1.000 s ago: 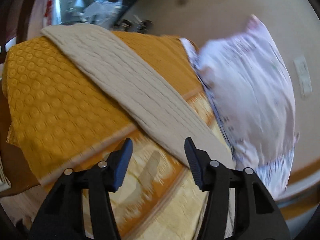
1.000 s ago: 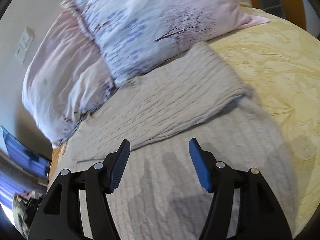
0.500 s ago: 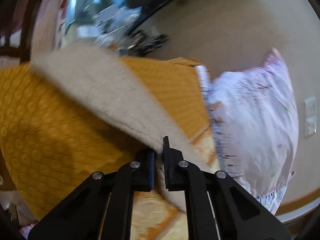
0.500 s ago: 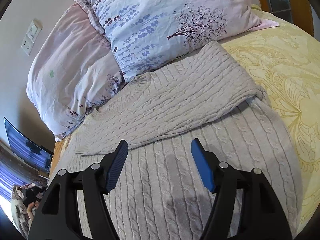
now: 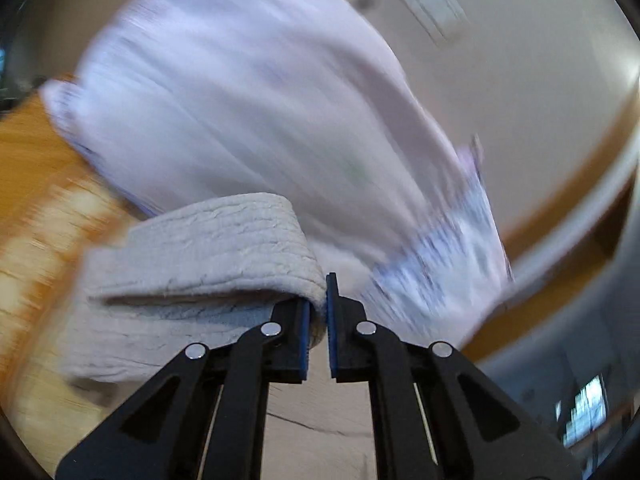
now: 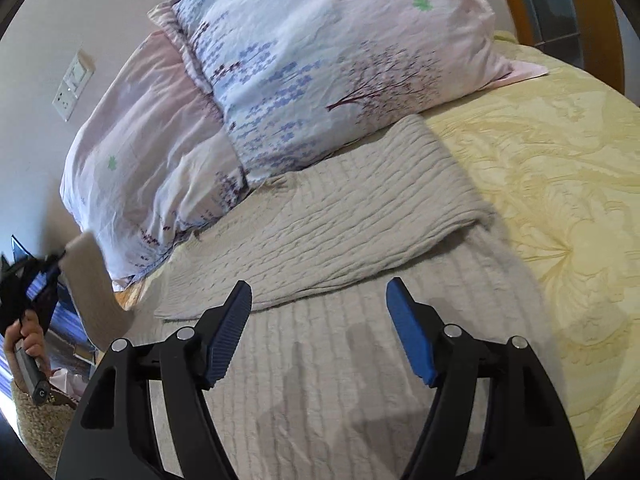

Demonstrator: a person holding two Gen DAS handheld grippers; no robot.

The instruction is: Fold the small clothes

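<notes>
A beige cable-knit sweater (image 6: 320, 380) lies flat on the bed, one sleeve (image 6: 340, 220) folded across its chest. My left gripper (image 5: 318, 308) is shut on the cuff end of the other sleeve (image 5: 200, 248), which hangs doubled over to the left of the jaws. In the right wrist view that left gripper (image 6: 40, 276) shows at the far left edge, holding the sleeve (image 6: 88, 292) up off the bed in a person's hand (image 6: 24, 336). My right gripper (image 6: 319, 292) hovers over the sweater's body, its jaws opening with nothing between them.
Two floral pillows (image 6: 320, 60) (image 6: 152, 152) lean at the head of the bed, just behind the sweater. Yellow bedspread (image 6: 560, 200) spreads to the right. A wall switch (image 6: 74, 84) sits upper left, and a woven basket (image 6: 36, 420) stands on the floor at lower left.
My left gripper closed on the sleeve, then lifted and swung it from the orange bed edge toward the pillows, blurring its view. The right gripper's jaws widened a little; it hardly moved.
</notes>
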